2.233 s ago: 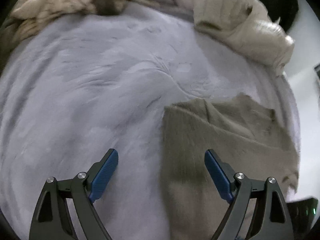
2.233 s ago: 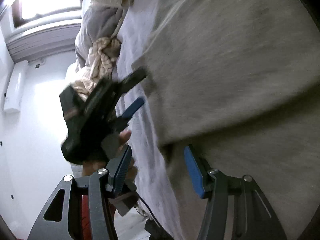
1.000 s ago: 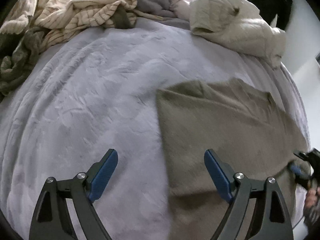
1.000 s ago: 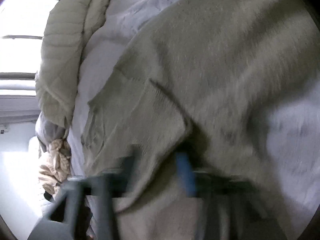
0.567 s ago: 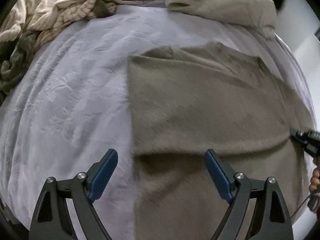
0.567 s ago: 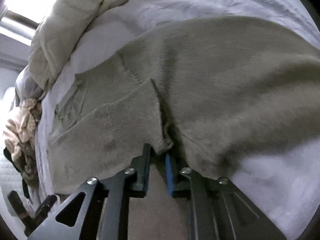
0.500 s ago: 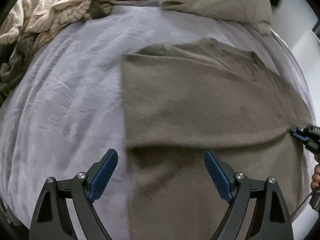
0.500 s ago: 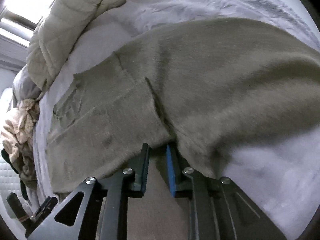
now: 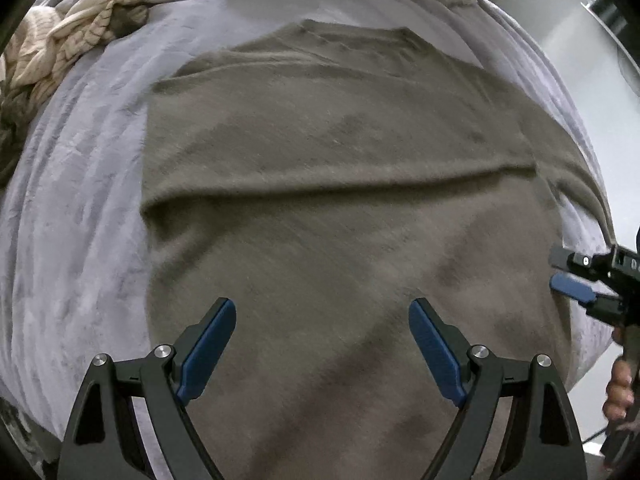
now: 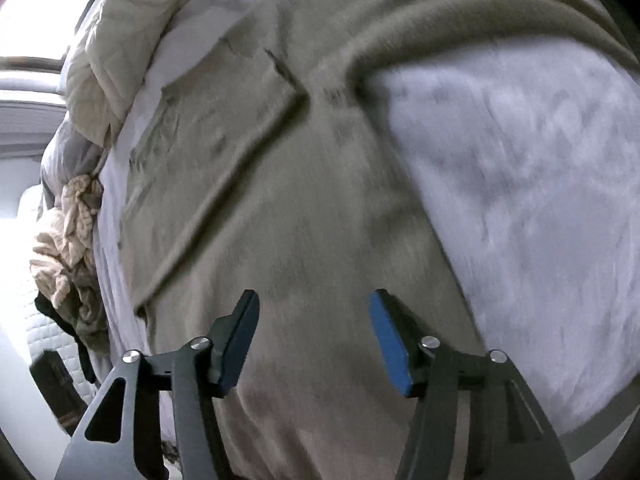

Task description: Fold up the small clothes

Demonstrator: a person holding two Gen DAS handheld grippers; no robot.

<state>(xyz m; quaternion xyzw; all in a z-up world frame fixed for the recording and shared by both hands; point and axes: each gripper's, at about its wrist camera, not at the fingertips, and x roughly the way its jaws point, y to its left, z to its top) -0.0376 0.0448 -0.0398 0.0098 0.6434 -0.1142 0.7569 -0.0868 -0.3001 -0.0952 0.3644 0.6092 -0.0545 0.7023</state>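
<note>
Both cameras look down, close, at the same sweater [image 9: 340, 208] [image 10: 288, 208] on the bed [image 9: 80, 200], from different sides.

The sweater [image 9: 340, 208] is plain olive-brown, with no pattern. The blanket [image 9: 76, 208] under it is pale lilac-grey. The crumpled garment [image 9: 60, 52] is cream with thin dark stripes. The quilted duvet [image 10: 120, 36] is beige. The gripper pads [image 9: 208, 344] are blue, on black arms.
</note>
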